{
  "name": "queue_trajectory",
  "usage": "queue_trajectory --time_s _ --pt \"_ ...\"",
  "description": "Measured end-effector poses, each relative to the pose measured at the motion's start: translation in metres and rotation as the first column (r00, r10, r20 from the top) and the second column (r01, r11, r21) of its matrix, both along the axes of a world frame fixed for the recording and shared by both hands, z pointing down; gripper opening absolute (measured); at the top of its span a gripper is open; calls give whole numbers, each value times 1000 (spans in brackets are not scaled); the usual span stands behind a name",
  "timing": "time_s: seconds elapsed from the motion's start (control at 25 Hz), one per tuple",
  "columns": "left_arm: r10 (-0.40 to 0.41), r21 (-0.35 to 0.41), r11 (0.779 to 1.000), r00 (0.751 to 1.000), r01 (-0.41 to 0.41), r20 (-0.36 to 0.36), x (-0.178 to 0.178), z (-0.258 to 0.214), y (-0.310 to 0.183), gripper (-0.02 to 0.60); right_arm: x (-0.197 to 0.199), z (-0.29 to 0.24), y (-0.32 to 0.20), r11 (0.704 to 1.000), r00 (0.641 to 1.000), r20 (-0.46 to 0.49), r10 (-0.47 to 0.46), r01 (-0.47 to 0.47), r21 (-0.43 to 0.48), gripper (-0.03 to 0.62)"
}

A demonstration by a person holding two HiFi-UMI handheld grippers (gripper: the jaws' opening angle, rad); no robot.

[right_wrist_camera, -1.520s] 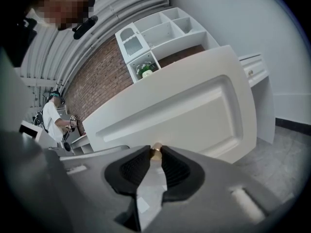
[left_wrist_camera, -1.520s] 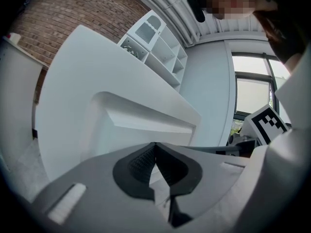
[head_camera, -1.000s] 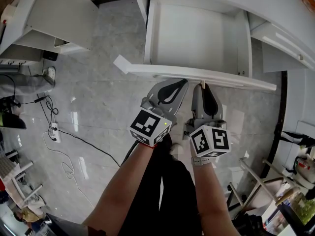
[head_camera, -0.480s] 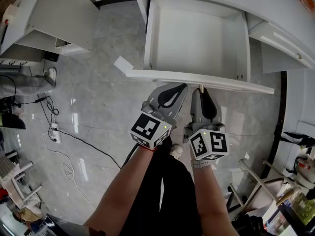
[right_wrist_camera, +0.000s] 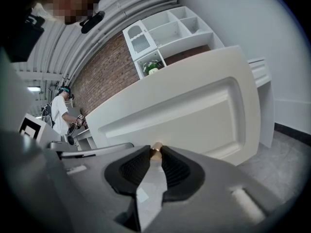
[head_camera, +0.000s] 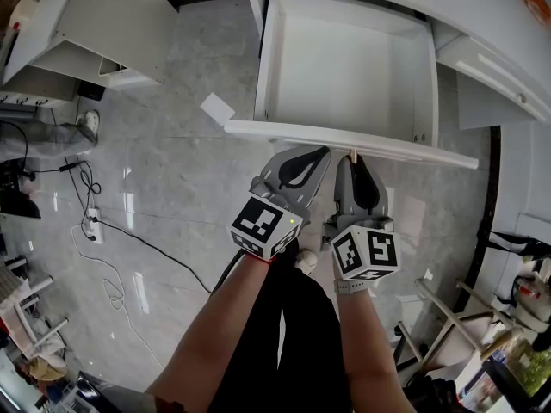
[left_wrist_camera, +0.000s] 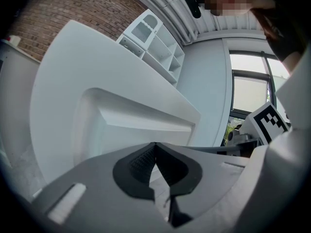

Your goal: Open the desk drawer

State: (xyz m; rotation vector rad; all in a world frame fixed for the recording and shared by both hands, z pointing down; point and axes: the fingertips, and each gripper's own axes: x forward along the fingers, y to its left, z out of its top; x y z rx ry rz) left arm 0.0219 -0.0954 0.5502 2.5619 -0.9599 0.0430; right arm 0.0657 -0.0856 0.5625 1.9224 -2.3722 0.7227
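Note:
The white desk drawer [head_camera: 284,132] stands pulled out from under the desk, its inside bare and white. My right gripper [head_camera: 354,160] is shut on the small brass knob [right_wrist_camera: 156,149] at the middle of the drawer front [right_wrist_camera: 194,110]. Just left of it, my left gripper [head_camera: 320,153] is shut on nothing, its tips close under the drawer front [left_wrist_camera: 121,125]. In the left gripper view the dark pads [left_wrist_camera: 138,161] meet at the tip with no object between them.
A white cabinet [head_camera: 95,33] stands at the left. A sheet of paper [head_camera: 217,107] lies on the grey tile floor by the drawer's left corner. Cables and a power strip [head_camera: 90,228] lie at left. A metal rack [head_camera: 448,317] is at lower right. A person [right_wrist_camera: 58,110] stands far behind.
The drawer has come a little farther out with the right gripper on its knob, and more of its inside shows. The paper on the floor now shows apart from the drawer's corner.

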Motion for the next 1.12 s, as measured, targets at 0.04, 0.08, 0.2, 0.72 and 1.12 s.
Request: queue_trajectory --time_s 0.04,0.08,0.2,0.72,1.12 --pt "-4 0 1000 1000 4 -3 -1 -1 1 3 -1 0 1 1000 1000 -1 -2 2 -1 71" --pt "-10 0 1000 1000 10 -6 -3 -1 1 3 -2 0 1 1000 1000 -2 -4 4 -3 71" --pt "-23 2 1000 1000 23 -8 -6 -2 2 3 -2 0 2 1000 1000 -3 -2 2 -4 71" --pt "-36 8 999 999 36 -7 -14 -12 4 5 2 -1 4 1000 1000 -23 -7 6 -22 77" --pt "-70 16 997 998 70 2 -24 -18 14 3 18 -21 23 997 998 -25 -60 62 52 47"
